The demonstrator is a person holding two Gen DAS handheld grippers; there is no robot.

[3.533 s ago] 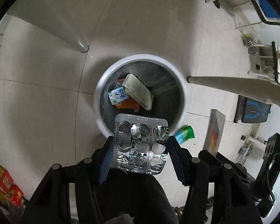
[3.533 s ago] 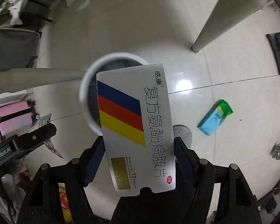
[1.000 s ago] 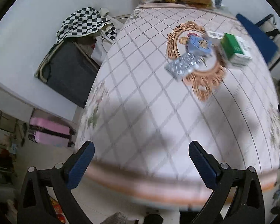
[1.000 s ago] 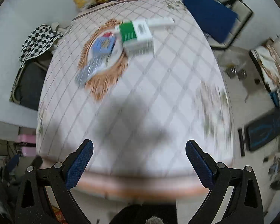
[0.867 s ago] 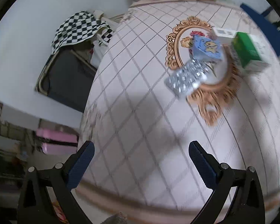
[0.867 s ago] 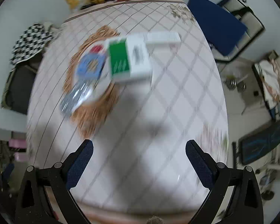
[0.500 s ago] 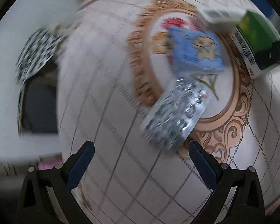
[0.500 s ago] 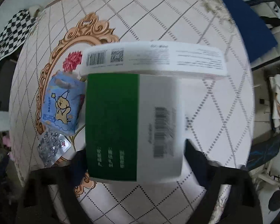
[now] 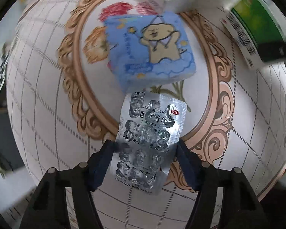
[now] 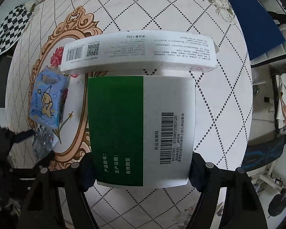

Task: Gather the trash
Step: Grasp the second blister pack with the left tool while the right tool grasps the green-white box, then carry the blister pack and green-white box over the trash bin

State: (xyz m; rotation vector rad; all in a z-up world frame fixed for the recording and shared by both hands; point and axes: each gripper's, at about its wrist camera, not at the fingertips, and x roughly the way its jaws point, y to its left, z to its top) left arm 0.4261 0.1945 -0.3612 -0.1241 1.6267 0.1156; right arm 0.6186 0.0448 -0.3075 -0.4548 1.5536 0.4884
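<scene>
Blister pack (image 9: 149, 143) lengthwise between fingers

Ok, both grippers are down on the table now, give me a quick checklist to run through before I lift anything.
1. Left gripper straddles the crumpled silver blister pack: ok.
2. Left fingers clamped on the pack: cannot tell, they sit at its edges.
3. Right gripper straddles the green and white cardboard box: ok.
4. Right fingers clamped on the box: cannot tell, contact is hidden.
5. Long white carton clear of the box: not ok, it lies right against its far edge.
6. Blue cartoon tissue packet clear of the blister pack: not ok, it overlaps the far end.
</scene>
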